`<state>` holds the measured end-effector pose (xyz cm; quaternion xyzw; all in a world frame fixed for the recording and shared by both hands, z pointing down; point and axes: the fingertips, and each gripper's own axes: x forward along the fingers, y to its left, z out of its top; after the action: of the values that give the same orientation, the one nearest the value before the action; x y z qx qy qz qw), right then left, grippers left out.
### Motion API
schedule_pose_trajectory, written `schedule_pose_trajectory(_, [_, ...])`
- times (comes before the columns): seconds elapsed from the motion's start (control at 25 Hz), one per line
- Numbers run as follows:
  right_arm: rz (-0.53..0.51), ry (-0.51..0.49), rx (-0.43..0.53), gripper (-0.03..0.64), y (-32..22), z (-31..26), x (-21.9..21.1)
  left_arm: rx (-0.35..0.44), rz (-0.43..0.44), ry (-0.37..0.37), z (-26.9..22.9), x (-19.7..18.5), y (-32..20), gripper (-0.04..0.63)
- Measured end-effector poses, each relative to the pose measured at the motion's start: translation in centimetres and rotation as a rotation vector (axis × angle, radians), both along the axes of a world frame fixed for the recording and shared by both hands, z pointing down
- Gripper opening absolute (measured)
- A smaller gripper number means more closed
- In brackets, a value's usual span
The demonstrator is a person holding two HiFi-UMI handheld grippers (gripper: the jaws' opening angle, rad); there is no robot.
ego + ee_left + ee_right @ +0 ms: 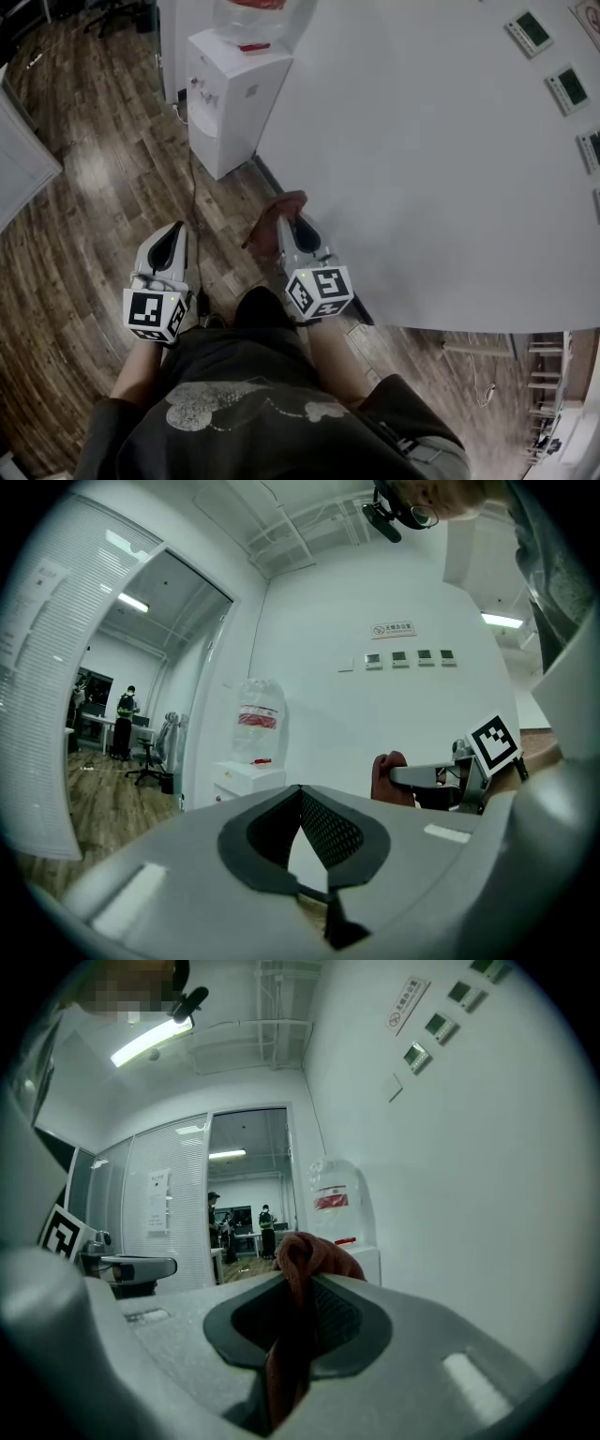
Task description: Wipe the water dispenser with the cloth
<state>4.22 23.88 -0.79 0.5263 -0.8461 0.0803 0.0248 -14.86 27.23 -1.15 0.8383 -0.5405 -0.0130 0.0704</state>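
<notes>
Dark shirt fills the bottom of the head view, nearest thing to the camera. Left tongs are held low over the wood floor. In the left gripper view their tips meet with nothing between them, only a slit of wall showing lower down. Right tongs are clamped on the cloth. It's reddish-brown, bunched over the tips and hanging down through the jaws in the right gripper view. The two tongs sit side by side, apart from each other.

Water dispenser stands ahead, well apart from both tongs. It's white and upright, its right side just beside the wall. A clear bottle with a red label sits on top. The cloth is not touching the dispenser.

I see open floor between me and the dispenser front, and more open floor to its left. A dark baseboard marks the floor-wall edge, running from the dispenser's foot toward the right tongs. A thin cord trails across the floor from the dispenser toward my left tongs. Small wall panels sit farther along the wall, to the right.

The left gripper view shows a glass partition at far left and a doorway beside it, with people far back inside.
</notes>
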Motion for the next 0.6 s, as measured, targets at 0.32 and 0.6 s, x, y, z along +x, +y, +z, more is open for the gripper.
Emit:
schedule_pose_trajectory(0.32, [0.018, -0.009, -0.027, 0.043, -7.1, 2.2, 2.0, -0.023, -0.043, -0.001, 1.0, -0.3, -6.0, 0.018])
schedule_pose_trajectory(0.6, [-0.059, -0.026, -0.046, 0.043, -19.5, 3.3, 2.6, -0.060, -0.108, -0.010, 2.2, 0.8, -15.2, 0.018])
